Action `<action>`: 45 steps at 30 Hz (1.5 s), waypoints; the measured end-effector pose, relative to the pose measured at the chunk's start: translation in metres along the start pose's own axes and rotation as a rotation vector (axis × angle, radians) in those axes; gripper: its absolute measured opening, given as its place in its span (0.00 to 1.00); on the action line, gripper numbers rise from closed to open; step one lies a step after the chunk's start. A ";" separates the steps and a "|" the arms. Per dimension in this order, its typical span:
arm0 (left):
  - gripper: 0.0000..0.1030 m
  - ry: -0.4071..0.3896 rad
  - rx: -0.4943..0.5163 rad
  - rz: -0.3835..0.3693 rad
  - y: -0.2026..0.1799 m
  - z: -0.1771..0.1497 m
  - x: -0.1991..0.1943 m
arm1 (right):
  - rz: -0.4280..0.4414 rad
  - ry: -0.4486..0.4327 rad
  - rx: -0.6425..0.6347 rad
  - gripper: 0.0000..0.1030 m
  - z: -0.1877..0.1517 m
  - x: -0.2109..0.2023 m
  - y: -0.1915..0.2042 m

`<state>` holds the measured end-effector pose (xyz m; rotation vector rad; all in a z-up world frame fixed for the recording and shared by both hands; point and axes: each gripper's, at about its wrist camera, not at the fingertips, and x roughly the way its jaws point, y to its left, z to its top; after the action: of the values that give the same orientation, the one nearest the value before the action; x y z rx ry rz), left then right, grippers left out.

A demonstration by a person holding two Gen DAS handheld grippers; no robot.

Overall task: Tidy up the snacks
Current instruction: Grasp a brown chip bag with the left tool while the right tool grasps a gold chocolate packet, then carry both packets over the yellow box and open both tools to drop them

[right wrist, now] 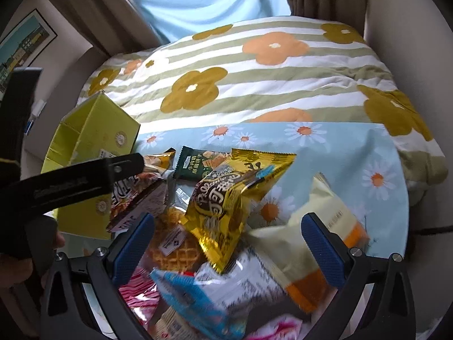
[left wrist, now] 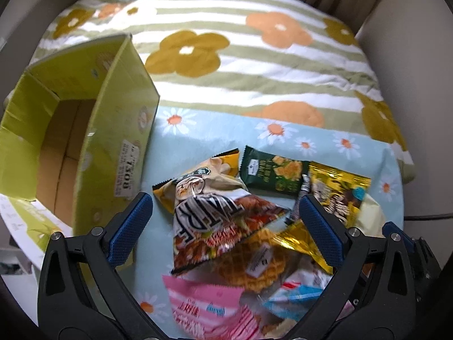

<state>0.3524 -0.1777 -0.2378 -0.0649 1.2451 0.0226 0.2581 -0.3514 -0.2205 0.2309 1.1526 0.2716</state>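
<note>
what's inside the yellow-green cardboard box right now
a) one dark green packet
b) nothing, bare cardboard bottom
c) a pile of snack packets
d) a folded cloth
b: the left wrist view looks into the yellow-green box and shows only its bare brown floor, while the snack packets lie outside it on the bedspread.

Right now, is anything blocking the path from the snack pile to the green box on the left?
Nothing visible does. The green box stands open directly left of the snack pile, only bare bedsheet between. The left gripper hovers open above the pile.

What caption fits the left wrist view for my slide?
Open left claw hovers over the snack pile on the daisy cloth, beside the empty yellow-green box.
</note>
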 end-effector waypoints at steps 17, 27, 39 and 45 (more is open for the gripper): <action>0.86 0.173 -0.077 0.032 0.015 0.006 0.074 | 0.021 0.078 -0.040 1.00 0.024 0.056 -0.005; 0.69 0.191 -0.138 -0.033 0.030 -0.008 0.084 | 0.031 0.078 -0.033 0.98 0.026 0.060 -0.006; 0.66 0.129 -0.116 -0.044 0.026 -0.016 0.057 | 0.049 0.100 0.007 0.73 0.024 0.069 -0.011; 0.66 0.109 -0.100 -0.047 0.023 -0.017 0.045 | 0.064 0.078 0.013 0.65 0.023 0.063 -0.008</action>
<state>0.3492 -0.1569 -0.2872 -0.1845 1.3506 0.0413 0.3041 -0.3391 -0.2680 0.2713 1.2262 0.3324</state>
